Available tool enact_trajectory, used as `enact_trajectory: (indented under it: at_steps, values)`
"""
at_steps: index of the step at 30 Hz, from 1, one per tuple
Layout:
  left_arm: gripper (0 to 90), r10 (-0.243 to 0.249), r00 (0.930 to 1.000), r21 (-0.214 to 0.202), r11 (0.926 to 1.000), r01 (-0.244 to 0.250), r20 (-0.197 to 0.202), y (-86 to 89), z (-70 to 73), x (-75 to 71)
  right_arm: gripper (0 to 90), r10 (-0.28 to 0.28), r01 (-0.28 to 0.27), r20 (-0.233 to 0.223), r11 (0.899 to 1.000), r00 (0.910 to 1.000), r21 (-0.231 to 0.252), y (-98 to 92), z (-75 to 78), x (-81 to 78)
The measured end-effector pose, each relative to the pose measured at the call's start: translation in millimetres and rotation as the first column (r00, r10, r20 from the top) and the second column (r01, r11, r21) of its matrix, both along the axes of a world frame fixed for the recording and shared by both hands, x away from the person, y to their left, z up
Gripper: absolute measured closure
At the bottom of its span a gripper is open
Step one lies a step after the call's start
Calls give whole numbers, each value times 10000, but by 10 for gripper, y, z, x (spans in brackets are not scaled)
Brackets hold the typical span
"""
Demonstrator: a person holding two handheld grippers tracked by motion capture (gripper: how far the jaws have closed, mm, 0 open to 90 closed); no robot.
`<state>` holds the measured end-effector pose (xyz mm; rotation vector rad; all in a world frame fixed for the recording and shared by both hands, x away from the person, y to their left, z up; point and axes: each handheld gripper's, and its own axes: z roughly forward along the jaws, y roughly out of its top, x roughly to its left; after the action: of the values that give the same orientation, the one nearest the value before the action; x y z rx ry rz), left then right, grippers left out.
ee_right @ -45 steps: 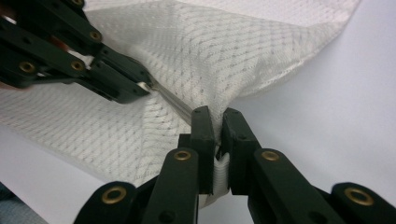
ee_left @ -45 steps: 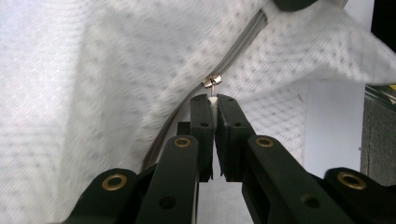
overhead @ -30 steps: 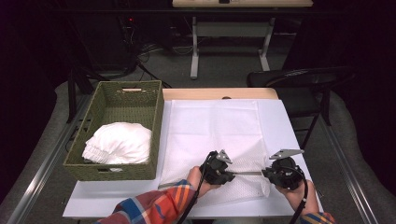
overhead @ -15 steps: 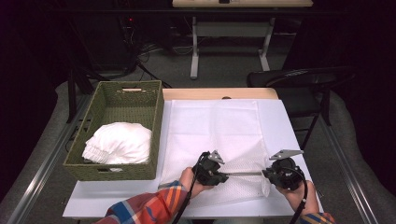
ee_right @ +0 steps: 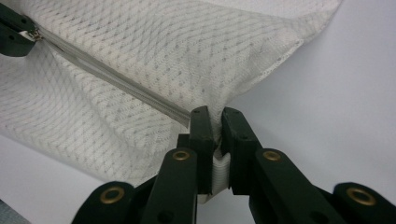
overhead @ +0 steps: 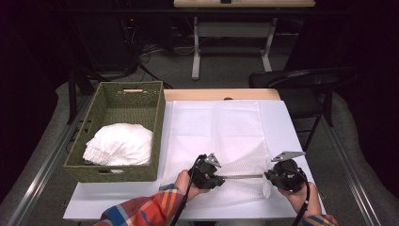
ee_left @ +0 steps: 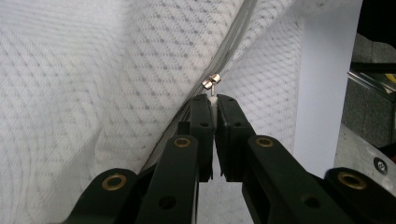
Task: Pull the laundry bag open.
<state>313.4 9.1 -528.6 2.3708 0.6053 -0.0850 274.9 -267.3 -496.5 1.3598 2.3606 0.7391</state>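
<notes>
High view: we see a white mesh laundry bag (overhead: pixel 221 141) lying flat on the white table (overhead: pixel 287 127), with a green woven basket (overhead: pixel 115 101) just to its left holding a bundle of white cloth (overhead: pixel 120 143). Both grippers work at the bag's near edge. The left gripper (overhead: pixel 221 177) sits towards the middle of that edge, the right gripper (overhead: pixel 267 176) at its right corner, and a taut grey zipper line (overhead: pixel 242 177) runs between them.

Left gripper view: our jaws are closed narrow on the small white zipper pull (ee_left: pixel 212 99), the metal slider (ee_left: pixel 211 82) just beyond the fingertips. Right gripper view: jaws pinched tight on a bunched fold of mesh at the bag's corner (ee_right: pixel 218 154), anchoring the end of the zipper.

Progress, as we judge it: the zipper is being worked, with the slider now well apart from the anchored corner, so a good stretch has been covered. We cannot tell from these frames whether that stretch is open or zipped, nor how much track lies beyond the slider; the left forearm hides that part of the edge from above. The cloth in the basket is untouched.

View comparison: the high view gives the layout, basket, cloth and the spacing of the two hands, but the grips are too small to read there. The left gripper view alone resolves the pull tab between the pads. The right gripper view shows the clamped fold and, far off at its upper left, the left gripper's tip (ee_right: pixel 14 30) at the end of the zipper line.
</notes>
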Motion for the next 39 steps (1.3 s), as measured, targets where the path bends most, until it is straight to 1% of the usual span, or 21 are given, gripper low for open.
enact_trajectory:
  at_steps: [1,6,12,13,14,15,16,17,19,20,21,23,25,27,28,29,30,31,33,35,39]
  values:
    - [860,11,10000,69,10000,-11,28,18,-2,-3,836,-22,22,19,10000,10000,1,2,0,-3]
    - [860,87,10000,42,10000,-87,-13,122,5,-20,835,-31,31,17,10000,10000,-2,6,2,-5]
    - [860,82,10000,172,9998,-82,-3,227,17,-49,841,-36,36,-13,10000,10000,-1,8,3,-5]
    - [860,202,9997,231,9995,-204,105,248,15,-54,877,-133,134,49,9998,9999,-167,10,2,-6]
    - [860,234,9997,254,9994,-235,58,283,12,-42,878,-235,244,188,9982,9995,-543,-2,3,-4]
    - [860,349,9994,205,9992,-349,-4,319,9,-32,878,-358,363,127,9984,9993,-433,-33,-2,1]
    - [860,377,9993,143,9992,-376,-41,346,6,-28,877,-438,439,37,9989,9990,-159,-73,-11,8]
    - [860,310,9995,153,9994,-309,-59,358,2,-33,876,-414,413,-16,9991,9991,-52,-95,-18,10]
    - [860,227,9997,213,9995,-227,10,349,-7,-53,872,-374,373,-47,9993,9993,-92,-74,-24,8]
    - [860,234,9997,176,9996,-233,-34,338,-15,-61,866,-329,328,-18,9994,9995,-145,-54,-21,11]
    - [859,213,9998,185,9996,-212,-64,333,-20,-63,847,-312,312,-22,9995,9995,-39,-45,-18,17]
    - [860,232,9997,188,9996,-230,-73,334,-24,-62,800,-369,372,-86,9989,9993,291,-57,-15,32]
    - [860,313,9994,69,9995,-312,-131,344,-26,-58,742,-464,477,-184,9958,9988,783,-92,-7,42]
    - [859,345,9993,46,9994,-345,-130,357,-25,-53,649,-474,525,-391,9886,9981,1414,-115,-3,47]
    - [860,345,9993,58,9994,-344,-128,358,-27,-54,612,-491,560,-498,9871,9976,1498,-109,-10,62]
    - [859,331,9993,63,9994,-330,-143,358,-30,-54,608,-491,569,-564,9875,9972,1468,-95,-25,77]
    - [859,329,9993,58,9994,-328,-149,354,-33,-58,580,-407,490,-595,9882,9974,1450,-72,-48,96]
    - [859,338,9993,71,9994,-337,-140,350,-38,-61,542,-364,460,-767,9907,9964,1278,-45,-71,121]
    - [859,287,9995,107,9995,-285,-151,342,-51,-66,515,-216,344,-1025,9915,9945,1257,7,-125,173]
    - [859,242,9995,113,9996,-240,-189,329,-73,-74,475,-166,308,-1393,9944,9901,1006,55,-178,210]
    - [859,273,9994,183,9995,-269,-207,309,-98,-87,472,-426,536,-2106,9974,9767,473,73,-290,236]
